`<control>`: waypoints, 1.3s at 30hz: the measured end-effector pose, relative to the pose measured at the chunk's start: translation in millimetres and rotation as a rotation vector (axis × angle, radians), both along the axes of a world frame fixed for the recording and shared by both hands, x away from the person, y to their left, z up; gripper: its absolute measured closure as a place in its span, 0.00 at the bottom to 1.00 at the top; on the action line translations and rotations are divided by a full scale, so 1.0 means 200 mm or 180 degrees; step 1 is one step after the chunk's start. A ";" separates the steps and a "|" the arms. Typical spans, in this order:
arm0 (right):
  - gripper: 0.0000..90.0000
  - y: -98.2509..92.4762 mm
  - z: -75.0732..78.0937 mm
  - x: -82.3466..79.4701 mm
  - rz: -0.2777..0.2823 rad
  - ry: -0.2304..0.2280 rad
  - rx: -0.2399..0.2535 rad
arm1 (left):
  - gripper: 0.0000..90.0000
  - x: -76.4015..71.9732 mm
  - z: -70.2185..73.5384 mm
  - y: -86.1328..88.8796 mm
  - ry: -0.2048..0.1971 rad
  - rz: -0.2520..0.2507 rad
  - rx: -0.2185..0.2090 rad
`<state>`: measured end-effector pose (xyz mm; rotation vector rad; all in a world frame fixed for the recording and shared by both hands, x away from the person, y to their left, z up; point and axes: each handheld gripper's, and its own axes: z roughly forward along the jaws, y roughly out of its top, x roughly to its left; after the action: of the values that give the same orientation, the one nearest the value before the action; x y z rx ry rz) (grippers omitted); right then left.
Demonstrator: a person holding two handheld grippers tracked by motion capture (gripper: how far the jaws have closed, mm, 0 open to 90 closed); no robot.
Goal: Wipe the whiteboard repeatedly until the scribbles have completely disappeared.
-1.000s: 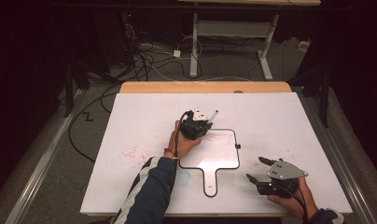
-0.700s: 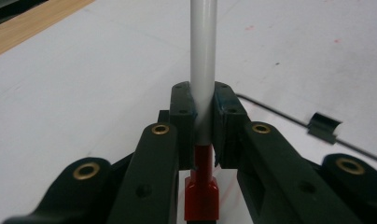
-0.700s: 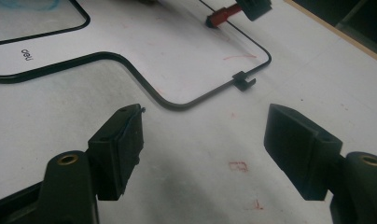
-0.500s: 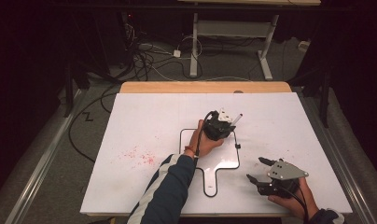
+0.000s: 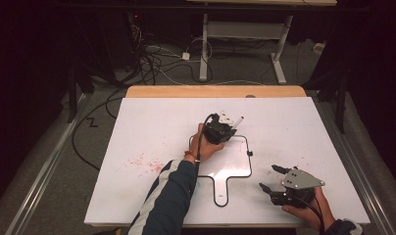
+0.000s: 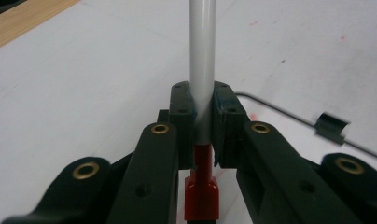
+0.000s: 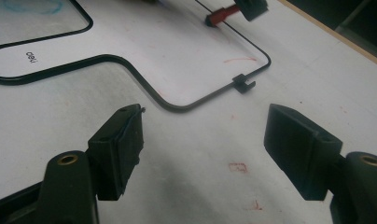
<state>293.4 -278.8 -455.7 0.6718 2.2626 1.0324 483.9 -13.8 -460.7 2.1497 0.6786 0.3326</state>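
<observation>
White tabletop (image 5: 294,127) is seen from above, with a small handled whiteboard (image 5: 230,164) edged in black lying flat near its middle, the handle pointing toward six o'clock. The left gripper (image 5: 220,129) is held over the board's upper edge, at about twelve o'clock of the board, by a hand in a dark sleeve with pale stripes. Its jaws are closed tight on a marker (image 6: 203,79): in the left gripper view the grey barrel is pinched between the two black pads and runs away toward twelve o'clock, while the red end (image 6: 202,193) sticks out below the pads toward six o'clock. In the high view the marker's pale end is seen slanting out past the gripper toward two o'clock. A small black clip (image 6: 331,127) sits on the board's rim, at about three o'clock of the jaws in that view. The right gripper (image 5: 277,183) is held low at roughly four o'clock of the board, just beside its handle, with its jaws spread wide and nothing between them; bare tabletop with faint red marks is seen in the gap. Smudged red marks (image 5: 142,164) are also spread at nine o'clock of the board.
</observation>
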 end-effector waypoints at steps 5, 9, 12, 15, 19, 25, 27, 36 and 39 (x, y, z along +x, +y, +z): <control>0.32 0.01 0.00 0.00 -0.0006 0.0005 -0.0015 | 0.87 0.00 -0.02 0.17 0.0025 0.0147 -0.0080; 0.32 0.02 0.00 0.00 0.0003 0.0008 -0.0032 | 0.87 -0.01 -0.04 0.26 0.0027 0.0213 -0.0063; 0.32 0.02 -0.01 0.01 -0.0012 0.0009 -0.0031 | 0.87 0.00 -0.04 0.27 0.0051 0.0268 -0.0106; 0.32 0.02 -0.01 0.01 -0.0008 0.0013 -0.0034 | 0.87 0.01 -0.03 0.20 0.0038 0.0185 -0.0101; 0.32 0.02 -0.01 0.01 0.0017 0.0020 -0.0037 | 0.87 0.03 -0.02 0.05 0.0018 0.0034 -0.0044; 0.32 0.01 0.00 0.00 0.0012 0.0003 -0.0009 | 0.87 0.03 0.00 -0.17 0.0037 -0.0187 0.0026; 0.32 0.00 0.01 0.00 0.0017 -0.0011 0.0007 | 0.87 0.03 0.00 -0.23 0.0045 -0.0261 -0.0007; 0.33 -0.01 0.01 -0.01 0.0021 -0.0032 0.0016 | 0.87 0.00 0.00 -0.30 0.0044 -0.0363 -0.0021; 0.32 -0.01 0.01 -0.02 0.0012 -0.0042 0.0015 | 0.87 0.03 -0.01 -0.21 0.0071 -0.0225 -0.0062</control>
<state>290.0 -280.3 -452.7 0.6613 2.2516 1.0414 489.9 -56.1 -462.2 2.1559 0.6144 0.2637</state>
